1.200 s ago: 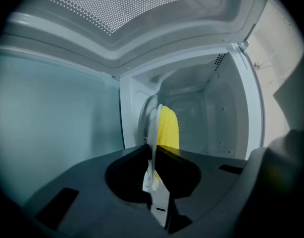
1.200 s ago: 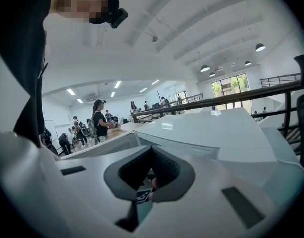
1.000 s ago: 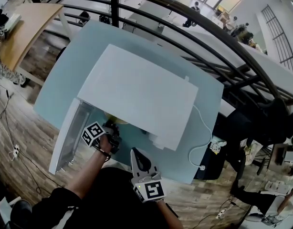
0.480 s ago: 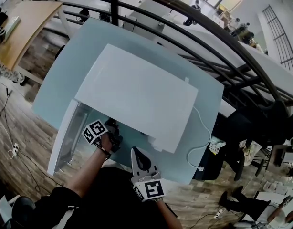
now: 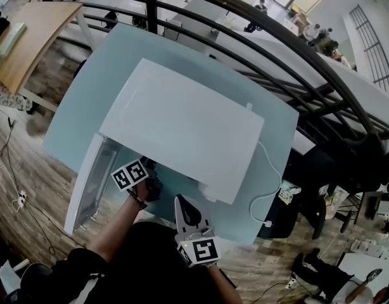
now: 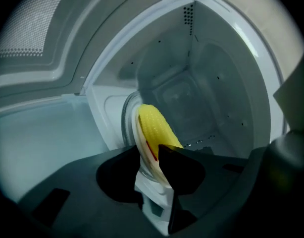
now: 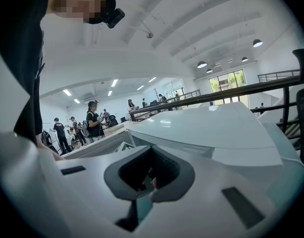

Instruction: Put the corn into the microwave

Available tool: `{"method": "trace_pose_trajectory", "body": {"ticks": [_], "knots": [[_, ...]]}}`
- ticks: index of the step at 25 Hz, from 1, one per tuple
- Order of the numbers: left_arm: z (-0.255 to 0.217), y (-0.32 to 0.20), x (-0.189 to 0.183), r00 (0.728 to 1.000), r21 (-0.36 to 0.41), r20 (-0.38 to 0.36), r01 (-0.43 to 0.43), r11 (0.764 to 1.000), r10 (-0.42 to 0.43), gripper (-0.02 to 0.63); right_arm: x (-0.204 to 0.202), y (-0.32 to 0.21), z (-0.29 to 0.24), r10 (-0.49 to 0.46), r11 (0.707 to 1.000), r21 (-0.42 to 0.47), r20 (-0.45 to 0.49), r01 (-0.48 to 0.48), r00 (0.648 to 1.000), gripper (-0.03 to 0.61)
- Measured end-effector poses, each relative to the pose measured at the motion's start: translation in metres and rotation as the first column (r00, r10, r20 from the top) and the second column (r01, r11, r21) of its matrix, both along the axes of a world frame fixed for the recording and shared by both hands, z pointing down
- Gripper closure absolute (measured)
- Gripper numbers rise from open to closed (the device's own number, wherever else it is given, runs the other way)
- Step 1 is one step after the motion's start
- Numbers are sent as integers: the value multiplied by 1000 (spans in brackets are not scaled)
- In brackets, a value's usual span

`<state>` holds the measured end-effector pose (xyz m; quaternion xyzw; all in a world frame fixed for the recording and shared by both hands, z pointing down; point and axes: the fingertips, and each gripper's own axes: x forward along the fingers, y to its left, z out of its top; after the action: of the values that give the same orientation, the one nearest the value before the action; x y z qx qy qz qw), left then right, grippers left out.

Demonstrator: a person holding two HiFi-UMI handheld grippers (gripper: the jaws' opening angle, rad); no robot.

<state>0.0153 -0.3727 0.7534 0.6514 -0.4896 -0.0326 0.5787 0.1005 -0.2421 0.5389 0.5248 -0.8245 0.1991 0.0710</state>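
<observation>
The yellow corn (image 6: 155,127) stands between the jaws of my left gripper (image 6: 154,150), its tip pointing into the white microwave cavity (image 6: 191,98). The jaws are opening, but the corn still rests against the white pad. In the head view the white microwave (image 5: 182,125) sits on the pale blue table (image 5: 87,87) with its door (image 5: 87,182) swung open to the left. My left gripper (image 5: 149,171) reaches into the opening, and the corn is hidden there. My right gripper (image 5: 185,209) hangs shut below the microwave's front, its jaws (image 7: 149,185) holding nothing.
The microwave's white cable (image 5: 270,182) trails off the table's right side. A dark railing (image 5: 245,37) runs behind the table. A wooden table (image 5: 30,37) stands at the far left. People stand in the hall beyond.
My left gripper has rolled, its marker cube turning, and stays at the microwave's opening. The yellow corn no longer shows in the head view. The right gripper has not moved.
</observation>
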Motion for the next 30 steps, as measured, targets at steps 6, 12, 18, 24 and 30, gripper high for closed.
{"method": "trace_pose_trajectory", "body": {"ticks": [6, 12, 18, 24, 30], "knots": [[-2, -1, 3, 982, 49, 159, -113, 992, 104, 492, -1, -3, 2, 3, 1000, -5, 5, -3, 1000, 569], [-1, -1, 2, 939, 87, 299, -201, 976, 167, 462, -1, -2, 2, 5, 1000, -1, 1, -5, 1000, 569], [-1, -1, 7, 877, 106, 422, -298, 949, 228, 408, -2, -2, 3, 4, 1000, -7, -1, -4, 1000, 569], [0, 0, 4, 811, 96, 525, -359, 928, 260, 379, -6, 0, 3, 5, 1000, -6, -3, -5, 1000, 569], [0, -2, 6, 809, 97, 516, -383, 919, 283, 347, -5, 1, 5, 13, 1000, -10, -2, -13, 1000, 569]]}}
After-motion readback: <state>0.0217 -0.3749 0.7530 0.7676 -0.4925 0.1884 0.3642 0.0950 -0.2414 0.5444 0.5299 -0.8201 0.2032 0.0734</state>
